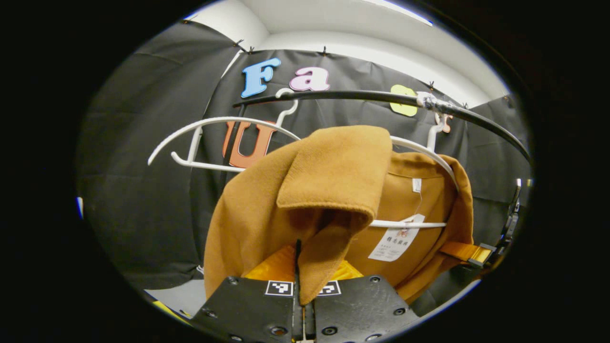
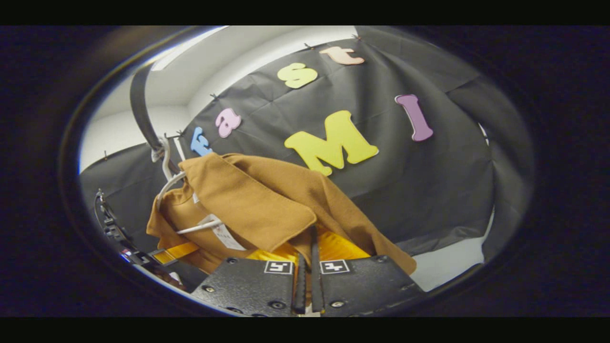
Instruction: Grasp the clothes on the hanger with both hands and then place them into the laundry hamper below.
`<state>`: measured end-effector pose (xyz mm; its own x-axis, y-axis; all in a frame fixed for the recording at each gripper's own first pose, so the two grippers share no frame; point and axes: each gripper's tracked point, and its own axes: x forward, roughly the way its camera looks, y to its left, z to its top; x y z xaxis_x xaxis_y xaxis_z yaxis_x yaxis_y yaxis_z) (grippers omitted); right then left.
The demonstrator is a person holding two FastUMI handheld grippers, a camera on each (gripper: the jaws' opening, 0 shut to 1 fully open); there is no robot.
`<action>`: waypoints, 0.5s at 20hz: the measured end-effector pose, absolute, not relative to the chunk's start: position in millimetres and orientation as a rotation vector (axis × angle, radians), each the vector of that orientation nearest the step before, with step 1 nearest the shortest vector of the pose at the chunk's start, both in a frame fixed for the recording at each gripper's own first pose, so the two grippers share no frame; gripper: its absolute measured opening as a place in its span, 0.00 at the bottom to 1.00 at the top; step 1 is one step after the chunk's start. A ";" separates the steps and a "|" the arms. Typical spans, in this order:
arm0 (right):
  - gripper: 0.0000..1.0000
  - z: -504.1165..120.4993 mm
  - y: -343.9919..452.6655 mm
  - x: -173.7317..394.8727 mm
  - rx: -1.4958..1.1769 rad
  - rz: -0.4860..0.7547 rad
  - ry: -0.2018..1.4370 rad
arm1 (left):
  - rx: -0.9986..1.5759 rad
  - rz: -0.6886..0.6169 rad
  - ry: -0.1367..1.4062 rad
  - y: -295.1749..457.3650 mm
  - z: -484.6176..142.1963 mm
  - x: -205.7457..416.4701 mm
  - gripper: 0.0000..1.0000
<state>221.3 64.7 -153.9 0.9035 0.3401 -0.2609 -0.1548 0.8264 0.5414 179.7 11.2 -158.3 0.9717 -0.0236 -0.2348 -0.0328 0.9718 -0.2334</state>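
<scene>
**Both grippers pinch the coat while it hangs on the hanger**

The brown coat [image 1: 267, 209] is on the white hanger [image 1: 419, 147], which hooks over the black rail [image 1: 362, 96]. One side of it sits over the hanger's shoulder and the collar flap folds forward toward you, so the cloth near the front edge is free to catch.

Your left hand-held gripper [image 1: 299, 267] is clenched on the coat: its two fingers stand almost together with a fold of brown cloth pressed between them, just under the collar flap. Your right hand-held gripper [image 2: 307, 267] does the same on the other front edge, seen in the right gripper view, jaws nearly closed around the cloth below the lapel. With one grip on each side, I think the coat will lift evenly off the hanger.

A second, empty hanger [image 1: 209, 143] hangs beside on the same rail. In my judgement the coat must first rise clear of its hanger before it goes down to the hamper.
</scene>
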 end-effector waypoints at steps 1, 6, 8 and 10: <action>0.07 -151.7 60.1 221.3 0.553 0.264 0.354 | -0.240 0.007 0.234 13.0 -155.4 178.9 0.05; 0.07 -137.6 44.6 221.4 0.646 0.247 0.338 | -0.252 0.054 0.205 34.8 -136.4 168.0 0.05; 0.08 -130.9 38.1 224.6 0.688 0.241 0.327 | -0.256 0.067 0.184 44.0 -127.3 165.3 0.05; 0.09 -123.3 34.8 229.7 0.743 0.241 0.323 | -0.256 0.068 0.175 48.4 -120.5 163.5 0.05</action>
<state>229.7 34.8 -123.3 0.9234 0.3268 -0.2016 -0.1005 0.7124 0.6945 163.5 48.4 -120.5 0.9825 0.0441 -0.1808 -0.0886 0.9653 -0.2458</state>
